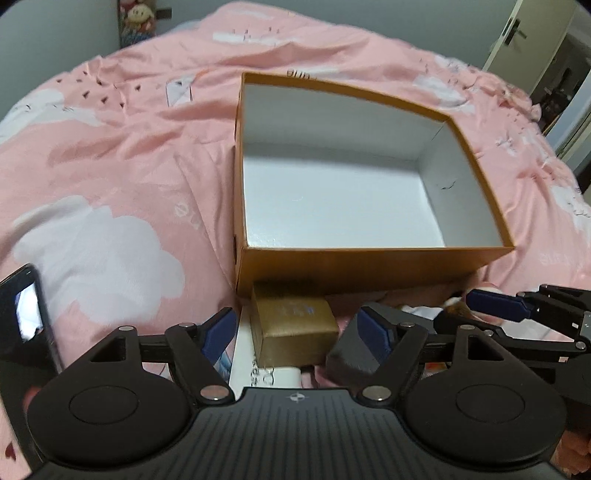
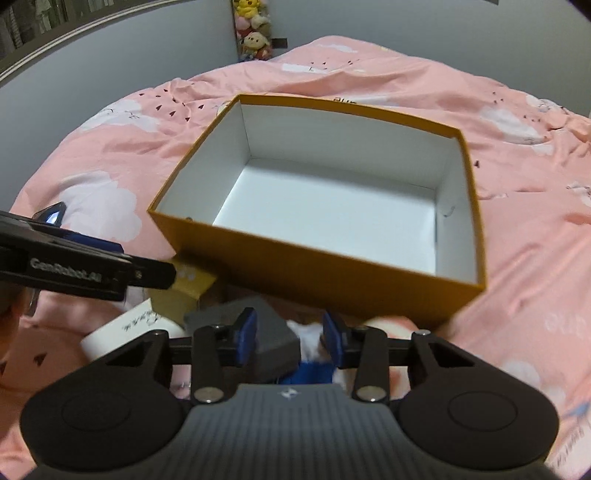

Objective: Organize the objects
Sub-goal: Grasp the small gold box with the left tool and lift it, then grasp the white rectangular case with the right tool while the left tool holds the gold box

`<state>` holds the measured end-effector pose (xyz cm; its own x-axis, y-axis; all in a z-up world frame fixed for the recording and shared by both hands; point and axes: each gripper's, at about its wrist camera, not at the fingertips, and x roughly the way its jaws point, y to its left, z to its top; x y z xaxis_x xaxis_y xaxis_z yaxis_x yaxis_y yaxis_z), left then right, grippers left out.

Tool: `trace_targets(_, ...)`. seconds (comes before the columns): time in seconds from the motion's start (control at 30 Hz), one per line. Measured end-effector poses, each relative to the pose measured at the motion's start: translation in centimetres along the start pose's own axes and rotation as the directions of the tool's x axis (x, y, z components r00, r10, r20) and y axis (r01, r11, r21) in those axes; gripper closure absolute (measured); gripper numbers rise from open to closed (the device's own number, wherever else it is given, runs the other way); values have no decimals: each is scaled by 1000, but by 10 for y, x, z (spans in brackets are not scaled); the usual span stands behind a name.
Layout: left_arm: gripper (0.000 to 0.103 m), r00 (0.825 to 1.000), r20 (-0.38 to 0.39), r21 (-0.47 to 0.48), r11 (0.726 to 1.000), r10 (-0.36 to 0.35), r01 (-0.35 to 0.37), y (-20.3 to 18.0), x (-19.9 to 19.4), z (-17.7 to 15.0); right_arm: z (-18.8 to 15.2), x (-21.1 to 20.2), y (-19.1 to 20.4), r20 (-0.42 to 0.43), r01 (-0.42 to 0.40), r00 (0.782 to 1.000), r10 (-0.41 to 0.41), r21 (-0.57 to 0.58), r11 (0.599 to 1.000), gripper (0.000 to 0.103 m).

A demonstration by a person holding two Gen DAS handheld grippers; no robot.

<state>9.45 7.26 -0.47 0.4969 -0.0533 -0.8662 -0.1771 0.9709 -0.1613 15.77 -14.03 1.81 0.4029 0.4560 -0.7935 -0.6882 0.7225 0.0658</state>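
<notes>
An orange box with a bare white inside stands on the pink bedcover. In front of its near wall lie a small gold box, a dark grey box and a flat white box. My left gripper is open, with the gold box between its pads and a gap on each side. My right gripper hangs over a white fluffy thing beside the grey box. Its pads stand part-way apart and I see no pressing.
A dark phone lies on the cover at the left. Something blue shows under the fluffy thing. Plush toys hang on the far wall. A door stands at the back right.
</notes>
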Motion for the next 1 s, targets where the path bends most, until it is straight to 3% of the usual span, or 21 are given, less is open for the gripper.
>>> trace_targets(0.33, 16, 987, -157, -43, 998, 44, -51, 0, 43, 14, 15, 35, -4, -56, -46, 997, 45, -16, 999, 61)
trace_targets(0.57, 25, 976, -215, -60, 997, 41, -55, -1, 61, 14, 13, 44, -11, -79, -58, 995, 58, -6, 998, 60)
trace_targets(0.8, 31, 983, -178, -71, 996, 41, -54, 1, 51, 10, 12, 44, -11, -80, -84, 993, 84, 0, 996, 60)
trace_targets(1.0, 31, 996, -89, -105, 994, 19, -29, 23, 7, 1, 20, 37, -1, -97, -171, 980, 175, 40, 984, 60)
